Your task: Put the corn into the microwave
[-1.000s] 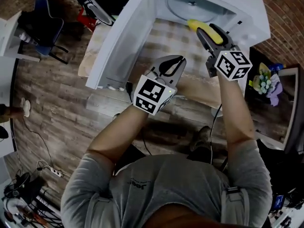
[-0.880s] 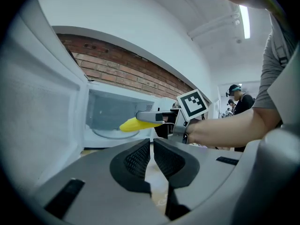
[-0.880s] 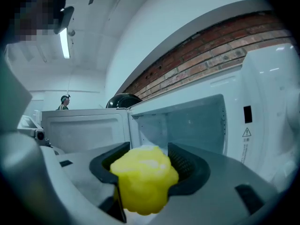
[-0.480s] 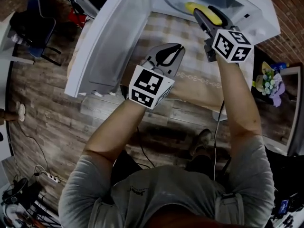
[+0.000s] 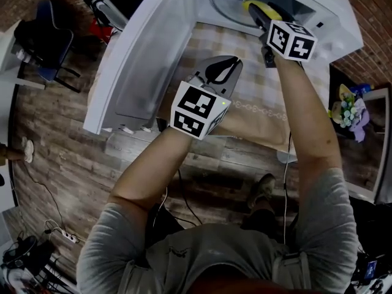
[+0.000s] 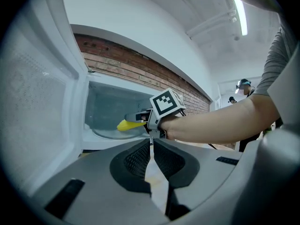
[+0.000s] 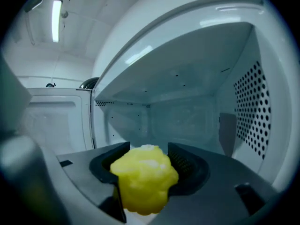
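Right tongs (image 5: 262, 17) gripped the knobbly yellow corn cob (image 7: 143, 184), its tip inside the open white microwave (image 7: 243, 102), above the round glass turntable (image 6: 105, 134); left tongs (image 6: 151, 161) hung closed, empty. Setting down and release remained

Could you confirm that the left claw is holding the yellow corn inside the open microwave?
Not quite: the right claw holds the corn inside the open microwave, as the right gripper view shows. The left claw is shut and empty.
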A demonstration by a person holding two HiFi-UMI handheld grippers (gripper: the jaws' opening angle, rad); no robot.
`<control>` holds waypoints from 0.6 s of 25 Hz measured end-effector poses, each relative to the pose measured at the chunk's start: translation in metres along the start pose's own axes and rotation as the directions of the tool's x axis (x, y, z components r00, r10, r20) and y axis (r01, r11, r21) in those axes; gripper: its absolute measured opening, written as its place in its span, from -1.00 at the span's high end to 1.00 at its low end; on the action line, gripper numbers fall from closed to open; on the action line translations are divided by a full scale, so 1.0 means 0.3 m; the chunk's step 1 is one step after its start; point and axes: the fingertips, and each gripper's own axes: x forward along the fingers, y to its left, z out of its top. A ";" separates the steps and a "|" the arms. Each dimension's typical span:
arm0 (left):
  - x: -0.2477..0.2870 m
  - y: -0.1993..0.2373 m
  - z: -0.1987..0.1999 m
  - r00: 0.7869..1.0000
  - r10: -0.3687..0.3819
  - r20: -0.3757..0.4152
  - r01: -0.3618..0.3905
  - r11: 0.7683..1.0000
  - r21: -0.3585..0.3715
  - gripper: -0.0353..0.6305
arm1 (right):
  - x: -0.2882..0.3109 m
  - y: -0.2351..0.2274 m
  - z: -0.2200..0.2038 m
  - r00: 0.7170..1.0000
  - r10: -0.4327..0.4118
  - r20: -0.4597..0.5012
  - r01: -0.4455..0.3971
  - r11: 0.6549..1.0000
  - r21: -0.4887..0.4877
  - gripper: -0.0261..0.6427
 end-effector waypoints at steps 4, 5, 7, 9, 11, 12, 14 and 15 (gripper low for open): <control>0.007 0.018 -0.005 1.000 0.009 -0.003 -0.009 1.000 0.008 0.77 | 0.047 -0.013 0.007 0.999 -0.029 -0.014 0.029 0.999 -0.030 0.14; 0.009 0.022 -0.003 1.000 0.010 -0.003 -0.010 1.000 0.008 0.77 | 0.059 -0.019 0.008 0.999 -0.036 -0.018 0.035 0.999 -0.034 0.14; 0.013 0.027 0.002 1.000 0.009 -0.003 -0.009 1.000 0.008 0.77 | 0.077 -0.038 0.011 0.998 -0.054 -0.026 0.053 0.998 -0.040 0.14; 0.016 0.028 0.006 1.000 0.007 -0.004 -0.007 1.000 0.010 0.77 | 0.091 -0.061 0.015 0.997 -0.074 -0.034 0.073 0.996 -0.048 0.14; 0.020 0.031 0.012 1.000 0.006 -0.003 -0.006 1.000 0.014 0.77 | 0.107 -0.078 0.021 0.995 -0.087 -0.045 0.084 0.995 -0.059 0.14; 0.022 0.034 0.014 1.000 0.007 -0.002 -0.007 1.000 0.016 0.77 | 0.115 -0.084 0.025 0.995 -0.089 -0.051 0.085 0.994 -0.065 0.14; 0.026 0.040 0.018 1.000 0.008 0.001 -0.008 1.000 0.015 0.77 | 0.133 -0.089 0.026 0.994 -0.087 -0.068 0.081 0.994 -0.078 0.14; 0.029 0.042 0.020 1.000 0.007 0.002 -0.007 1.000 0.013 0.77 | 0.141 -0.089 0.023 0.993 -0.084 -0.078 0.077 0.993 -0.086 0.14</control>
